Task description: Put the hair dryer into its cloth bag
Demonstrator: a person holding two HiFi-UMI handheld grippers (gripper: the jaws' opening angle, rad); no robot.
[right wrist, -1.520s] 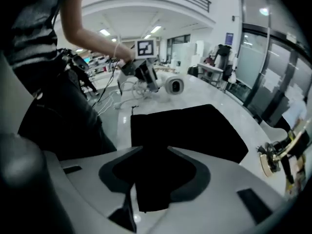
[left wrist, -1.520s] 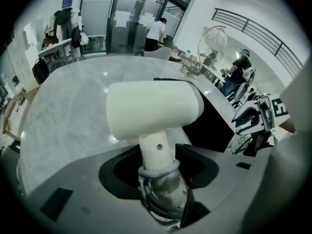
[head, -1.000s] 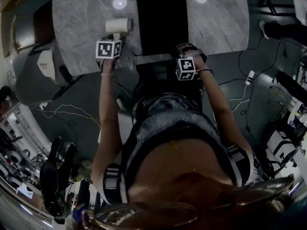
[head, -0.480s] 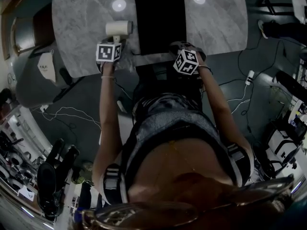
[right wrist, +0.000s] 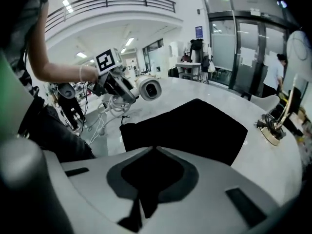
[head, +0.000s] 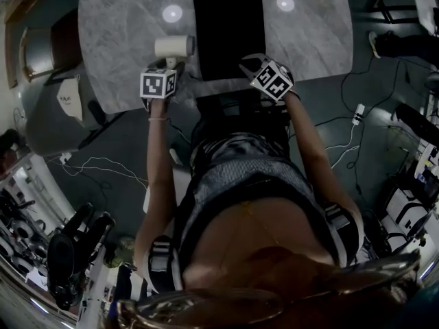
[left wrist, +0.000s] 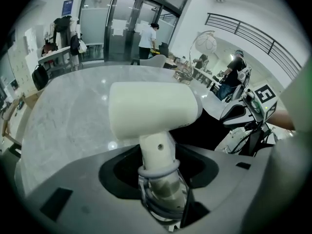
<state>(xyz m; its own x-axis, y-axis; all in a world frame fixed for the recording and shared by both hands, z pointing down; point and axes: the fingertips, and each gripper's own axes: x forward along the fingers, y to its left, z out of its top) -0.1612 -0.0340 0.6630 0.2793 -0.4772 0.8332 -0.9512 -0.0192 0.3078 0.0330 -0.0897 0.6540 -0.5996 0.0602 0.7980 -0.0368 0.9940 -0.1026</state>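
Observation:
The white hair dryer (head: 173, 46) hangs just above the marble table (head: 123, 40), left of the bag. My left gripper (head: 168, 64) is shut on its handle. In the left gripper view the handle (left wrist: 158, 152) stands up between the jaws (left wrist: 161, 184) and the barrel (left wrist: 151, 108) lies crosswise. The black cloth bag (head: 230, 26) lies flat in the middle of the table. My right gripper (head: 251, 66) is at the bag's near right corner, shut on its edge. Black cloth fills the gap in the right gripper view (right wrist: 146, 194), and the bag (right wrist: 195, 126) spreads beyond, with the dryer (right wrist: 147, 88) at upper left.
A small stand with a cable (right wrist: 273, 123) sits near the table's far edge. A chair (head: 41, 46) stands left of the table. Cables and a power strip (head: 358, 110) lie on the floor. People stand in the background (left wrist: 146, 35).
The right gripper has rolled over and moved up onto the bag's near edge. The left gripper with the dryer has risen slightly.

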